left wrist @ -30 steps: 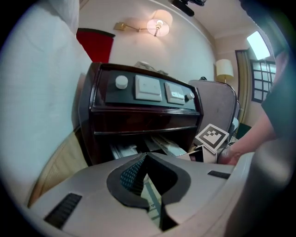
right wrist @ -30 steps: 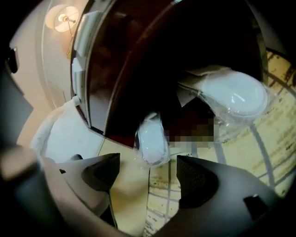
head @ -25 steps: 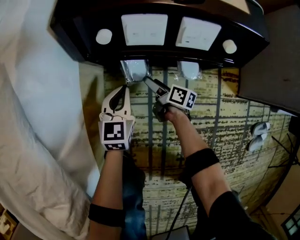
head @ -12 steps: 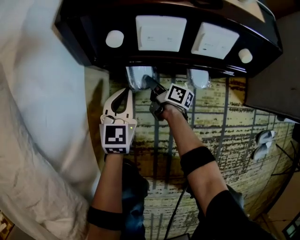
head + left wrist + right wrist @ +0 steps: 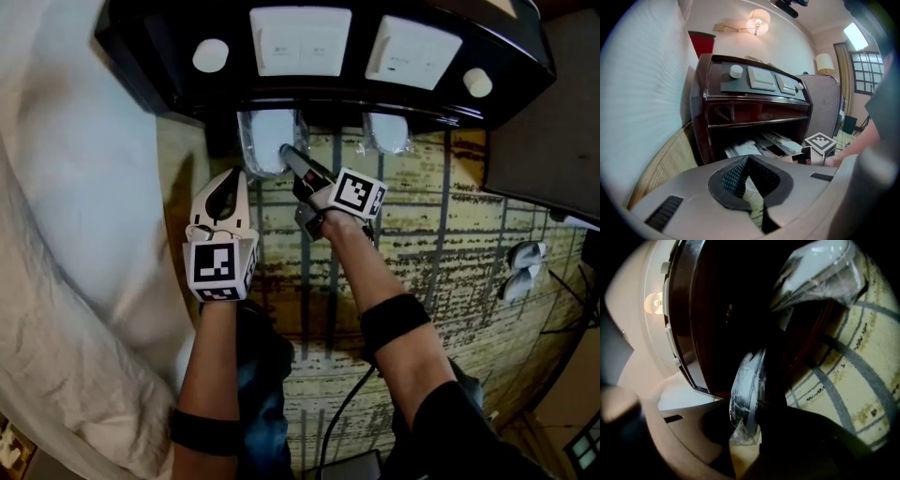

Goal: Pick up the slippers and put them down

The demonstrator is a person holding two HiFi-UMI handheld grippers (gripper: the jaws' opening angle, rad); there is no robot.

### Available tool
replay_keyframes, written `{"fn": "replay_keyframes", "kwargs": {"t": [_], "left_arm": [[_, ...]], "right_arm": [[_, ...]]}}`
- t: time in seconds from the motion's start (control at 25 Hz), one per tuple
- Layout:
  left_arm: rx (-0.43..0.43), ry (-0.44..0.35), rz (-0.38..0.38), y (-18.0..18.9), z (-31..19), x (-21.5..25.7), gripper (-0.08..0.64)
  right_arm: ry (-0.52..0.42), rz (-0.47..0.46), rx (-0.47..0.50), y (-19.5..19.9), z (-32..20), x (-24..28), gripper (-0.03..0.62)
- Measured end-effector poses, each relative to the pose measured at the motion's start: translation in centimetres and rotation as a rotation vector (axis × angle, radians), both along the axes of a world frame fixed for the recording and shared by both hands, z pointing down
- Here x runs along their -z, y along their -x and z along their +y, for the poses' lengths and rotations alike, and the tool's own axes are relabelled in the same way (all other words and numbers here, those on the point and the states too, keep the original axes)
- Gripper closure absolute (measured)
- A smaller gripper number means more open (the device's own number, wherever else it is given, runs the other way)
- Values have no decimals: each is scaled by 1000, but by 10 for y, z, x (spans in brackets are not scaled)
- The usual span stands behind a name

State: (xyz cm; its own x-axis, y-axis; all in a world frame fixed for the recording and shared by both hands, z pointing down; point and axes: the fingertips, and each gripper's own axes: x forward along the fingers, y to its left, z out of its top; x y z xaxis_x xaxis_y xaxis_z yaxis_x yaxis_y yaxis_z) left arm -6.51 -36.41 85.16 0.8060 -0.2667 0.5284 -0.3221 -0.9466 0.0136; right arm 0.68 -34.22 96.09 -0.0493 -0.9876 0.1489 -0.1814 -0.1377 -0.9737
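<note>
The right gripper has pushed its tip toward eleven o'clock in the head view. A second ago it hung just off the right edge of the left-hand slipper, clear of it. Now the tip lies over that edge, at about the slipper's four o'clock, under the front lip of the nightstand. Its jaws have just been closing, from wide apart down to a narrow gap. In the right gripper view the slipper in its clear plastic wrap stands between them, pinched from nine and three o'clock, where before the jaws stood open beside it.
</note>
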Motion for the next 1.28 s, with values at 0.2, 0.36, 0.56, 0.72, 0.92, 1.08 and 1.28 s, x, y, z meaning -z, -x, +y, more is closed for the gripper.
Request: {"fn": "replay_keyframes", "kwargs": {"t": [0.2,0.36,0.56,0.72,0.92,1.08,1.28], "left_arm": [[-14,47,-45,13,37,27,557],[-7,45,-67,18,57,54,557],[-54,68,-80,1,95,77,557],[-126,81,-79,-29,131,86,557],[-218,89,-77,-66,181,90,556],[-276,96,-79,-93,215,84,556],[-341,92,-92,-114,251,62,556]], "right_arm": [[88,-10,11,22,56,24,485],[118,-21,25,38,100,55,485],[153,-29,-6,45,163,86,486],[173,-35,-66,40,216,98,486],[211,-28,-171,17,295,96,485],[229,-32,-294,-7,355,85,486],[236,-21,-489,-48,411,60,486]]}}
